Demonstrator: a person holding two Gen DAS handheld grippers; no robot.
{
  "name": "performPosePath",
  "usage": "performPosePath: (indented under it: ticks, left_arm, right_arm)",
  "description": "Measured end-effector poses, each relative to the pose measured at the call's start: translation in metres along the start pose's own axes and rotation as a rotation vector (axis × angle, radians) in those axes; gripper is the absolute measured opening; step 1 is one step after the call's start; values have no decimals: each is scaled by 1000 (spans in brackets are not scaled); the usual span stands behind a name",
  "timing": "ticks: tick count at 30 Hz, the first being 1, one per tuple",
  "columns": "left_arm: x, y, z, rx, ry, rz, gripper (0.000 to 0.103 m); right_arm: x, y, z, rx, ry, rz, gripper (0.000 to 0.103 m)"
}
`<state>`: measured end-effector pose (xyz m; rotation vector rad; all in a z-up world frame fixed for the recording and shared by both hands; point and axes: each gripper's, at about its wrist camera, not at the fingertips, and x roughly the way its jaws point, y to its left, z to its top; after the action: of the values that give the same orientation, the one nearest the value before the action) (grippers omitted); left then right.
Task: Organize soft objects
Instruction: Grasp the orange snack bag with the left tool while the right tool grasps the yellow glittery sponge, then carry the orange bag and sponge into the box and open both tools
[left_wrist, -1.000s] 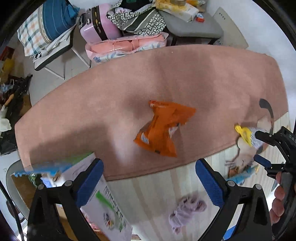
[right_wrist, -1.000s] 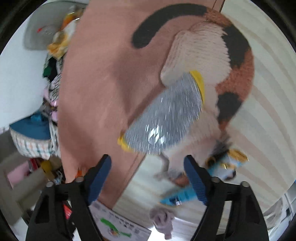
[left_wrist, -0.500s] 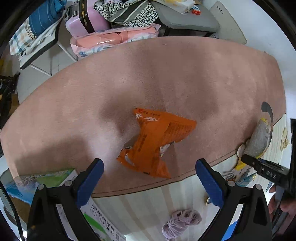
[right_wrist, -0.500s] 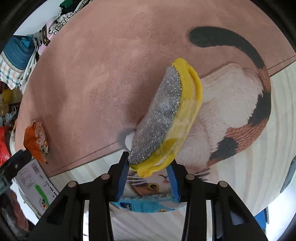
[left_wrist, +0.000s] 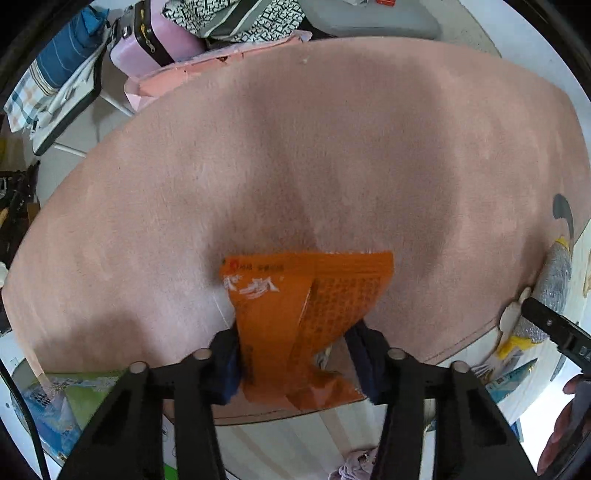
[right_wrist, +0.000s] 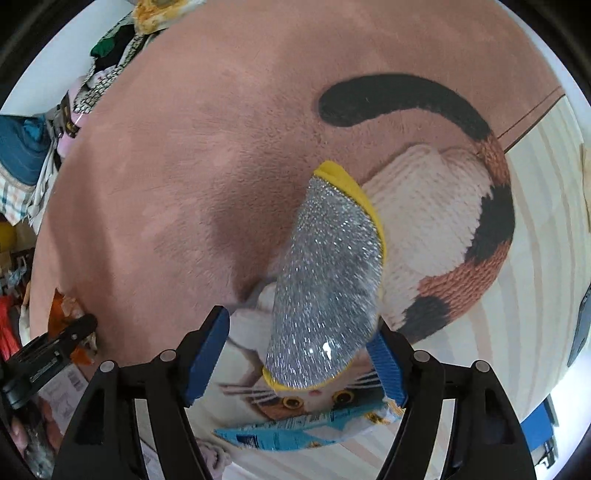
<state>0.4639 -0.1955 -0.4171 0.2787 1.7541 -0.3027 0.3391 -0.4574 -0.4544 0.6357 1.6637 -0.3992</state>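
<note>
My left gripper (left_wrist: 295, 360) is shut on an orange snack bag (left_wrist: 306, 306) that sticks up between its blue pads over the pink rug (left_wrist: 332, 147). My right gripper (right_wrist: 303, 354) is open, its blue pads on either side of a silver and yellow scouring sponge (right_wrist: 328, 280) lying on the cat picture of the rug (right_wrist: 436, 221). The sponge also shows at the right edge of the left wrist view (left_wrist: 550, 288), with the right gripper's black finger (left_wrist: 554, 328) in front of it.
A blue packet (right_wrist: 295, 428) lies on the striped floor just below the sponge. A lilac cloth bundle (left_wrist: 354, 465) lies on the floor. A printed box (left_wrist: 62, 402) is at lower left. A pink suitcase (left_wrist: 155, 48), clothes and a chair stand beyond the rug's far edge.
My left gripper moved down to the orange bag and closed on it. My right gripper, shut on the sponge half a second ago, has opened and the sponge lies on the rug.
</note>
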Motion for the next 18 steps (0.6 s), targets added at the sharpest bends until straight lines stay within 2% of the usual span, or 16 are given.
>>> performPosePath:
  ticks: [1,2,3,4,5,6,9,13,15,18]
  left_arm:
    - [0,0,1,-4,-3,-1,40]
    - [0,1,1,-12,-7,-1,39]
    - [0,2,1,-15,-15,1,39]
    - [0,3,1,-14,-26,4,38]
    - [0,2,0,-11,-34,10,35]
    - [-1,2,-1,-10,-39,15,32]
    - [-8,1,-9,-11,-57,7,31]
    - [-29,0,-24,-5,-100,-13,31]
    - [-42,8,-29,-8,-135,-36,30]
    - [-75,13,-54,-18,-199,-70,30]
  right_arm:
    - [4,2,1,2,2,-5,75]
    - [4,4,0,-2,-14,-18,71]
    - [3,9,-1,-14,-32,-44,61]
    - [3,15,-1,-26,-46,-72,56]
    - [3,20,-3,-39,-59,-94,46]
    - [3,23,-4,-46,-63,-99,41]
    - [0,21,-13,-45,-48,-50,37]
    - [-13,25,-28,-62,-70,-12,36]
    - [-26,34,-41,-83,-83,21,35]
    - [-53,56,-67,-150,-117,68,35]
